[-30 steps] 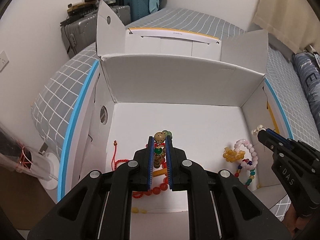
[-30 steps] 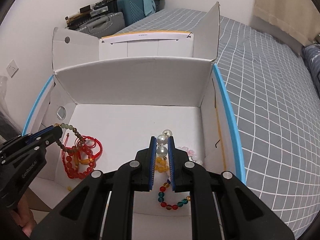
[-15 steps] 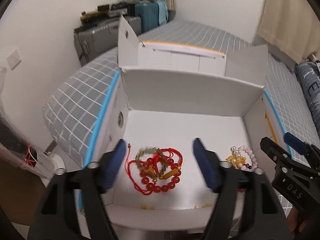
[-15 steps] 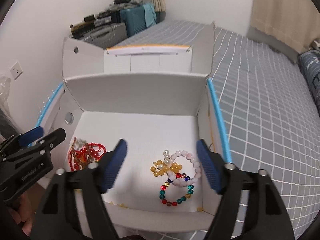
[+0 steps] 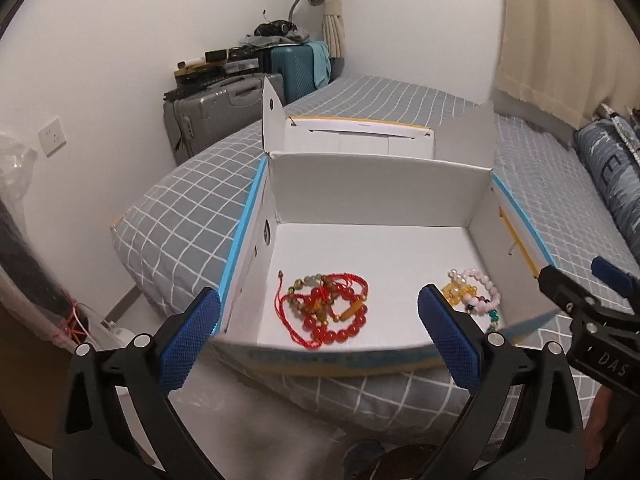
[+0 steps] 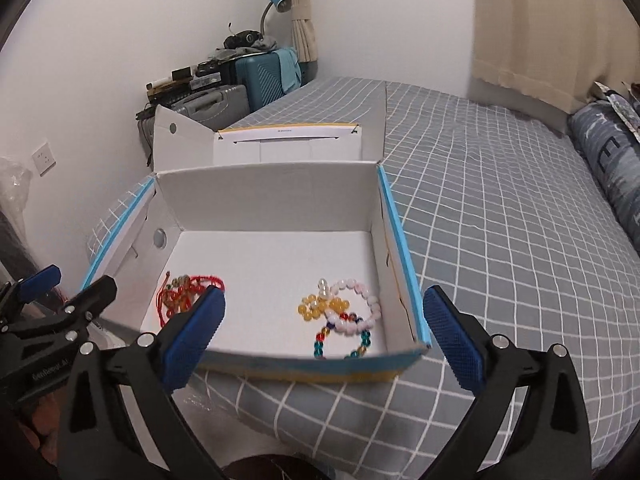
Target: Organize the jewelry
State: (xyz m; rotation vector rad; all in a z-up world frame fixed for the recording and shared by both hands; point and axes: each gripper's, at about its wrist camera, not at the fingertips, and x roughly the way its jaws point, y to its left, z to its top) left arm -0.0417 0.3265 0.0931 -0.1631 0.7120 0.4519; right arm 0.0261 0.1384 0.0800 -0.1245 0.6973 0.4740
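**Hovering Over the Box, Both Grippers Released**

Hanging before the near wall of the box (image 5: 380,184), the left gripper (image 5: 318,334) has its blue pads (image 5: 188,336) spread wide with nothing between them. Just ahead of it, on the white floor of the box, lies the red pile (image 5: 328,310): red bead strands, a red cord and some olive and amber beads tangled together. Ahead and to its right sits the pale pile (image 5: 474,292), partly hidden behind the right pad.

The right gripper (image 6: 324,332) is likewise released, its pads (image 6: 454,338) wide apart and holding nothing. Directly ahead of it rests the pale pile (image 6: 342,314): a pink-white bead ring, yellow beads, a couple of pearls and a strand of teal, red and blue beads, all touching one another near the box's right wall. To its left the red pile (image 6: 186,294) shows beside the left pad, well apart from the pale pile, with bare floor between them.

Each gripper appears at the edge of the other's view: the right gripper (image 5: 588,300) to the right of the left one, the left gripper (image 6: 60,300) to the left of the right one. The box (image 6: 264,192) stands on a grey checked bed (image 6: 500,220), its lid folded back beyond the far wall. Suitcases (image 5: 240,96) stand against the wall further off.
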